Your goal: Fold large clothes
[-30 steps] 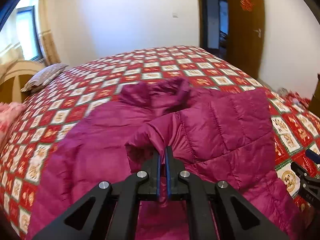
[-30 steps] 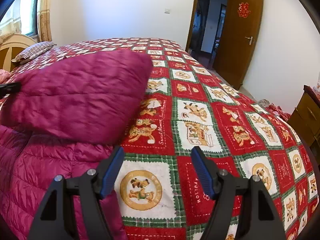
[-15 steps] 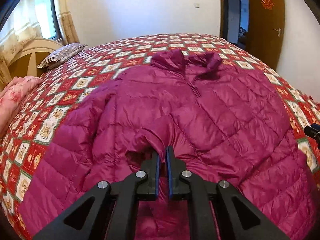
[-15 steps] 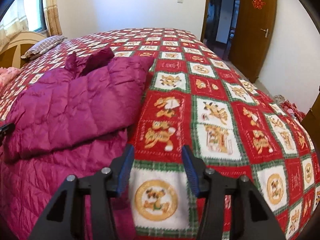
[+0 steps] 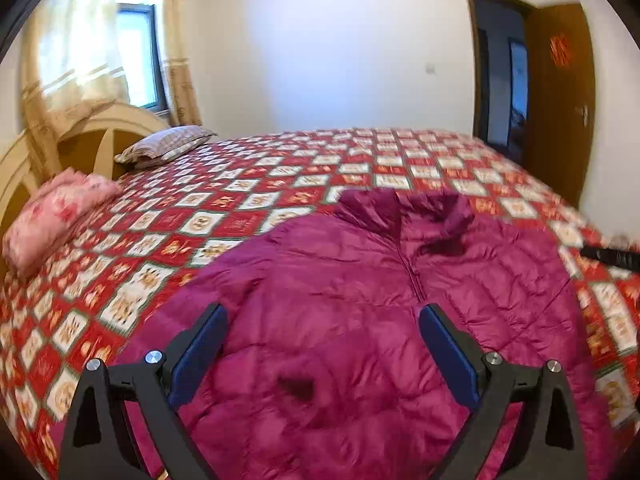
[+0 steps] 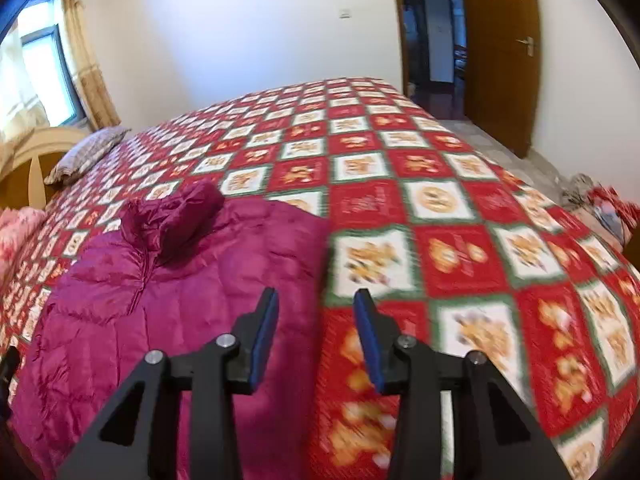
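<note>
Left gripper [image 5: 322,350]: its blue-padded fingers [image 5: 200,350] were spreading wide; nothing lay between the pads; they hung just over the front of the jacket.
Right gripper [image 6: 316,334]: its fingers [image 6: 266,332] were drawing together with nothing caught in them; the jacket's right edge ran below the gap, quilt to one side, padding to the other.
Jacket [image 5: 360,320]: a magenta quilted down jacket lay front-up on the bed, zip closed, collar [image 5: 400,210] bunched at the far end; a sleeve appeared to be folded across the chest, its dark cuff opening [image 5: 296,387] showing near the left fingers.
Bed [image 6: 460,240]: covered by a red, white and green patchwork quilt; a pink pillow [image 5: 56,216] and a striped pillow [image 5: 168,147] sat at the headboard, well apart from the jacket.
Step in hand: judged to be the sleeve folds; one sleeve looked laid in place, and the right gripper seemed to be going for the jacket's other side.
Next move: would call for pinching the right edge or sleeve through enough padding to hold, then carrying it over the chest without dragging the body askew; slippery shell fabric might slide from a shallow pinch.
</note>
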Motion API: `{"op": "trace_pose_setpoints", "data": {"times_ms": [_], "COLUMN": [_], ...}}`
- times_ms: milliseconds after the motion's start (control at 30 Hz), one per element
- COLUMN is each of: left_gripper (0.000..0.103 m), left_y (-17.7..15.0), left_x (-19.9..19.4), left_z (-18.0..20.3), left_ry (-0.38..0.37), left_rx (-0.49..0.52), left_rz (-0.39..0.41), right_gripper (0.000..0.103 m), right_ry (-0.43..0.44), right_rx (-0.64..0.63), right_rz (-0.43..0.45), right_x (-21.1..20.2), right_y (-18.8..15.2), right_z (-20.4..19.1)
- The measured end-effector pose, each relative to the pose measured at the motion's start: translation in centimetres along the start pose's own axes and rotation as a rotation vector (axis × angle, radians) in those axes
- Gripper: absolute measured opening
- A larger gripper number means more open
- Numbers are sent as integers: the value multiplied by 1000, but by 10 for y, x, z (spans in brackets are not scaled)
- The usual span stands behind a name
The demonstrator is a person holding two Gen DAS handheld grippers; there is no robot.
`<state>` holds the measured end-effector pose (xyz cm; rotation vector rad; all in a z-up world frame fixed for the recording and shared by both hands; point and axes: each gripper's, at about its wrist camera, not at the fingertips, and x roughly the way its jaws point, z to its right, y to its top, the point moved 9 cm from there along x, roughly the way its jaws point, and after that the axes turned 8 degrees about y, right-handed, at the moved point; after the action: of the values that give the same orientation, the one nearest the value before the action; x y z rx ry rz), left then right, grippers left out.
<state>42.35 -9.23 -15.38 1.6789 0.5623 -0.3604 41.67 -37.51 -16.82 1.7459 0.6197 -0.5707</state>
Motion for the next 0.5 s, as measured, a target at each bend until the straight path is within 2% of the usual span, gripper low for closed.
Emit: {"op": "trace_pose_setpoints", "data": {"times_ms": [100,233,500], "left_gripper": [97,97,97], "left_y": [-16,-47,-64], "left_x": [34,74,90], "left_z": [13,11,11], "left_ry": [55,99,60], "left_rx": [56,69,36], "left_rz": [-64,-164,-230], "right_gripper": [42,42,42], "right_ry": [8,1,12], "right_rx": [-37,-72,-76], "right_rz": [-30,-77,-92], "right_x": [32,59,76], "right_y": [-1,-16,-37], "right_z": [-17,-24,-18]}}
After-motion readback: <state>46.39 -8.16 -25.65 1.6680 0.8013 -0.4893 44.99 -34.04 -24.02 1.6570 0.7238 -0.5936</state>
